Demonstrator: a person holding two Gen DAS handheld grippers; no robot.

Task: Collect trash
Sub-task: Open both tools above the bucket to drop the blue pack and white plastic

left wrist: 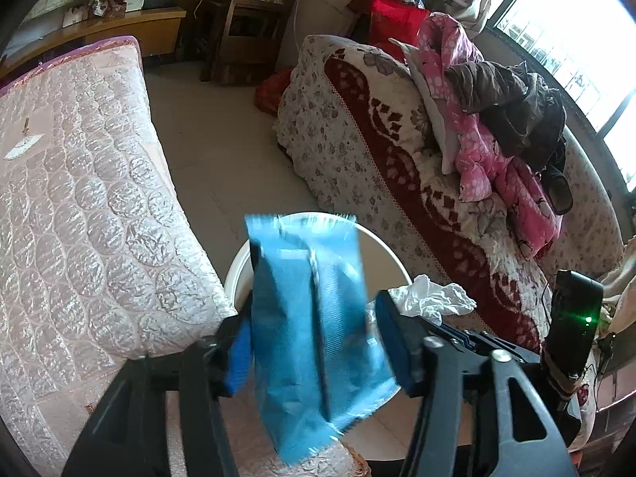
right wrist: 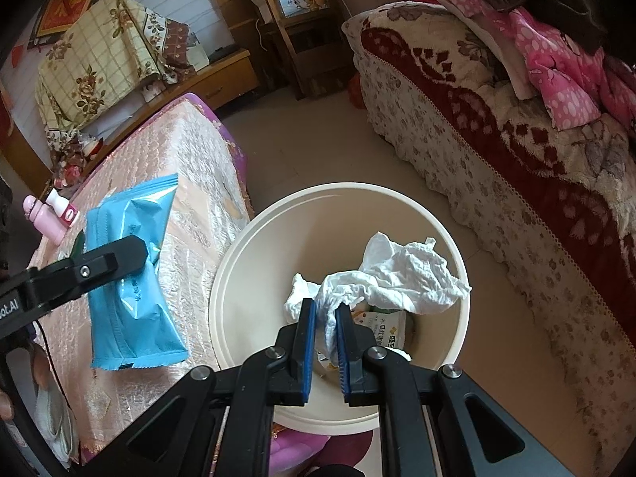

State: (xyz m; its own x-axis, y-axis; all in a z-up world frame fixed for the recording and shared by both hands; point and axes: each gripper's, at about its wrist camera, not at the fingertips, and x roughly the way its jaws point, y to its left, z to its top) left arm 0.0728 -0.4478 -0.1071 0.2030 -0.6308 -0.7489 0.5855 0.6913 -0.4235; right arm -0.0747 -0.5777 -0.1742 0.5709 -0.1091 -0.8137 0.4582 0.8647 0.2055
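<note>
Gripping a blue wet-wipe packet [left wrist: 314,330] between blue pads: left gripper [left wrist: 314,338], jaws spread to the packet's width, above the quilted pink mattress [left wrist: 79,198]. Past the fingertips, the cream trash bin [right wrist: 238,262] on the floor. Clamped on a crumpled white tissue [right wrist: 397,274] over the bin's mouth: right gripper [right wrist: 326,342], jaws nearly closed. Below the tissue, a printed wrapper [right wrist: 383,324] inside the bin. Right of the fingers, a floral-covered sofa [right wrist: 516,183].

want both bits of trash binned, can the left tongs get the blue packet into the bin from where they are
Probably yes. The left tongs grip the blue tissue packet above the quilted mattress, right beside the open cream bin. The right tongs hold crumpled white tissue over its mouth, which may crowd the drop.
</note>
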